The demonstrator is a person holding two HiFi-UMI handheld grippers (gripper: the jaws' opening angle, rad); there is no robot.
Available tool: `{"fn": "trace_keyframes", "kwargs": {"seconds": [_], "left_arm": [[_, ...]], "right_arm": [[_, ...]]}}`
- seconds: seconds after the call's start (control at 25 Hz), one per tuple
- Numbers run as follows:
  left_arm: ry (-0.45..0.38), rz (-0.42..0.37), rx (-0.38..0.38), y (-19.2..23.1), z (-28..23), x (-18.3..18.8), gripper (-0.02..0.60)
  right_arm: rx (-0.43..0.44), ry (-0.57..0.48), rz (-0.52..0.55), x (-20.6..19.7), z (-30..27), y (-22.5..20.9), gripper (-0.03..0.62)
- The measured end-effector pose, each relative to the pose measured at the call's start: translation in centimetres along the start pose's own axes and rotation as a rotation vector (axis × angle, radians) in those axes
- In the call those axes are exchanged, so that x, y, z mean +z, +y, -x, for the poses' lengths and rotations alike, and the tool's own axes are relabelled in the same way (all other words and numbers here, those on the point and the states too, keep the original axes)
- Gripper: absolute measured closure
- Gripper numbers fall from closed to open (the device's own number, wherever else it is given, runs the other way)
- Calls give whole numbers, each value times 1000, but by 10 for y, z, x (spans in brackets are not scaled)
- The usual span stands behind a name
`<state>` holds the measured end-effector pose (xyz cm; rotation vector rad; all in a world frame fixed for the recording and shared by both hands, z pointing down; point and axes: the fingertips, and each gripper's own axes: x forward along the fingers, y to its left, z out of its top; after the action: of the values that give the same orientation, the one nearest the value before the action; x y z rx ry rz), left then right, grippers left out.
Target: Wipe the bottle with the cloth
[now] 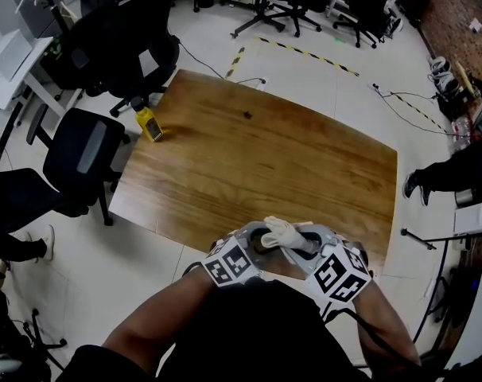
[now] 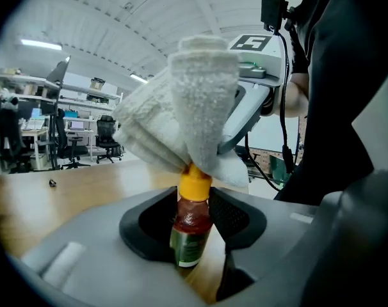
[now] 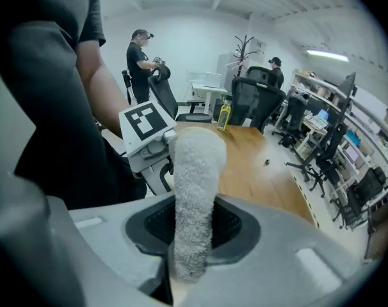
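My left gripper [image 2: 193,217] is shut on a small bottle [image 2: 191,226] with a yellow cap, dark red contents and a green label, held upright. A folded white cloth [image 2: 181,117] rests on the bottle's cap. My right gripper [image 3: 193,226] is shut on that cloth [image 3: 194,197], which stands up between its jaws. In the head view both grippers meet over the table's near edge, left [image 1: 253,249] and right [image 1: 316,249], with the cloth [image 1: 287,233] between them. The bottle itself is hidden there.
The wooden table [image 1: 257,157] carries a yellow bottle [image 1: 149,123] at its far left corner and a small dark object [image 1: 247,114] near the back. Black office chairs [image 1: 86,153] stand at the left. A person's foot [image 1: 412,183] shows at the right.
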<state>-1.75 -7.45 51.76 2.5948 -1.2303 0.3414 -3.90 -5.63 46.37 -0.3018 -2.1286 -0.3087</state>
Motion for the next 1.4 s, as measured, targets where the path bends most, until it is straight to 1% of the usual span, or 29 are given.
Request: {"fn": "trace_keyframes", "kwargs": {"seconds": [0.2,0.36,0.52,0.64,0.76,0.84,0.92,1.0,1.08,1.16,1.28,1.36,1.4], "left_arm": [[5,-14,-3,-1,2,-3,417],[11,-15,1,2,3,-4,419],[27,-22,-12,2,3,-8,419],[28,-18,-11,4,4,-8,417],[45,-28,-19,4,5,-9,417],[54,-47,-36,3,6,-10,417],[51,-57,-50,1,10,-9,413],[22,-56,-50,1,18,-2,406],[-19,-48,-51,1,26,5,392],[-49,-40,-54,1,34,12,390],[-48,-2,-35,0,49,18,391],[-30,70,-2,-5,60,21,409],[-20,119,16,-10,67,20,427]], "right_arm": [[-21,88,-51,-34,-9,4,517],[-31,99,-87,-37,-19,4,517],[-40,117,-130,-40,-23,4,517],[-44,169,-181,-57,-29,9,517],[-48,227,-264,-85,-31,26,517],[-70,212,-359,-97,-25,39,517],[-109,165,-473,-105,-14,52,517],[-160,104,-589,-112,-1,63,517],[-214,15,-719,-117,13,73,517],[-272,-109,-858,-119,26,80,517],[-340,-366,-1067,-116,48,84,517],[-362,-534,-1179,-111,68,86,517],[-369,-593,-1209,-110,76,88,517]]}}
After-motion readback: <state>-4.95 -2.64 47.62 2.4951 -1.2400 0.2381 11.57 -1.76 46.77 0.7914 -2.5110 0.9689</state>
